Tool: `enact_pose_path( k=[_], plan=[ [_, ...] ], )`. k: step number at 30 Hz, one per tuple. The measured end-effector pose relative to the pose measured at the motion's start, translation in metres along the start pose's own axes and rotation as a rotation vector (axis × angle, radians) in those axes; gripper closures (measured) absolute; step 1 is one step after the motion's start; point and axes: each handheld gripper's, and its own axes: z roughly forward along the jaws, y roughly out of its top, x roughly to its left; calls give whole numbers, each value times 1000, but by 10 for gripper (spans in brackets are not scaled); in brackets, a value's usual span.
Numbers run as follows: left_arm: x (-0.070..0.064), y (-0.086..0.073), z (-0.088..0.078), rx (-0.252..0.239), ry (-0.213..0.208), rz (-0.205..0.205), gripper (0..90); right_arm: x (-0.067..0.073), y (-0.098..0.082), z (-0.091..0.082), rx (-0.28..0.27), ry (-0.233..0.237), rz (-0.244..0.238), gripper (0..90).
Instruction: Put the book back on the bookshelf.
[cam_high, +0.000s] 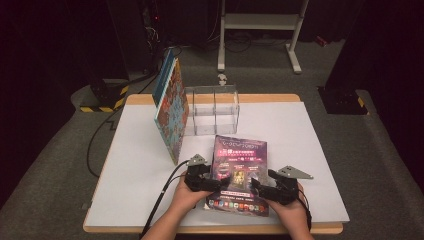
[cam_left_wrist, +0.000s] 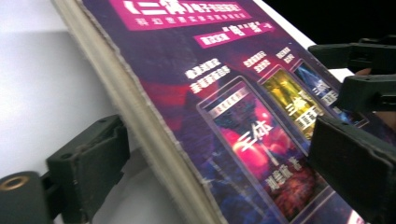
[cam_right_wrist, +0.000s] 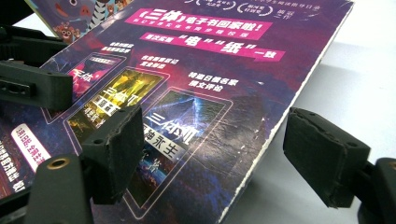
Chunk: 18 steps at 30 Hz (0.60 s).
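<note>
High view: both grippers, left gripper (cam_high: 216, 183) and right gripper (cam_high: 256, 187), straddle unclamped the thin, stiff purple glossy-covered book's (cam_high: 239, 162) side edges; light, slippery.

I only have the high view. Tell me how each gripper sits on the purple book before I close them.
Observer: Left gripper: the purple book has its page edge between the open jaws, and the outer jaw stands clear of it.
Operator: Now the right one.
Observer: Right gripper: open too. One jaw is over the cover and the other is off the book's edge, with bare table showing between.
</note>
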Motion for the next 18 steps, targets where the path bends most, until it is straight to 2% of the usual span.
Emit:
enact_pose_path(
  k=[3,5,8,9,11,14,16,18],
  plan=[
    [-4,-1,-2,-11,4,24,150,-3,3,3,7,5,6,191],
    [-5,-2,-3,-14,12,42,161,-6,10,8,34,0,11,183],
    [-10,-4,-6,-47,23,86,206,-11,21,15,71,-15,19,177],
    [-12,-5,-7,-59,32,111,235,-12,22,16,78,-17,24,171],
    [-14,-6,-10,-68,40,148,285,-12,20,16,68,-20,28,171],
    [-16,-5,-14,-78,42,148,361,-11,12,10,39,-13,34,169],
    [-16,-6,-16,-91,41,156,413,-10,9,7,43,2,41,167],
    [-17,-7,-16,-93,46,161,423,-11,7,3,39,2,45,167]
  ],
)
